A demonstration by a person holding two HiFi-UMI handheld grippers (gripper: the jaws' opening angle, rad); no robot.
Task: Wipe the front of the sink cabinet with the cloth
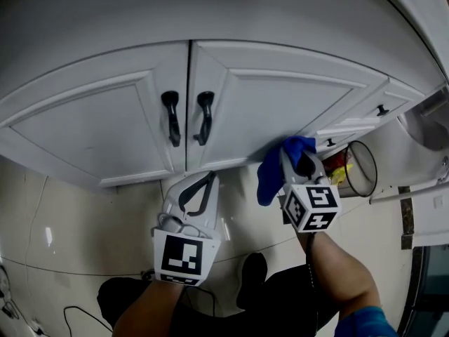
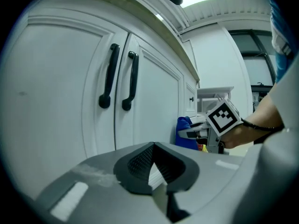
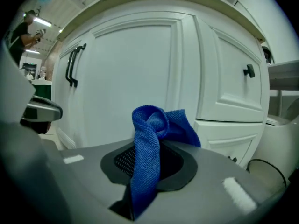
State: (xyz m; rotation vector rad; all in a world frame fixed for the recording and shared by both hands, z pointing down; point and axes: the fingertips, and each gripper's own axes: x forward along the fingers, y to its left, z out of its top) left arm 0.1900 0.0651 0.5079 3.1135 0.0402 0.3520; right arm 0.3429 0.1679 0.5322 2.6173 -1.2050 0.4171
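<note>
The white sink cabinet has two doors, the left door (image 1: 91, 125) and the right door (image 1: 280, 104), with black handles (image 1: 171, 118) at the centre seam. My right gripper (image 1: 298, 156) is shut on a blue cloth (image 1: 273, 170), which is bunched against the lower right corner of the right door. In the right gripper view the cloth (image 3: 149, 143) hangs from between the jaws, in front of the door panel (image 3: 135, 78). Below the handles, my left gripper (image 1: 209, 179) is shut and holds nothing, short of the doors. Its view shows the handles (image 2: 108, 76) and the cloth (image 2: 184, 132) to the right.
A narrow drawer front with a small black knob (image 1: 381, 109) lies right of the doors. A clear bin (image 1: 354, 167) with red and yellow contents stands at the cabinet's right end. Black cables (image 1: 70, 314) lie on the tiled floor at lower left. A person (image 3: 21, 31) stands far off.
</note>
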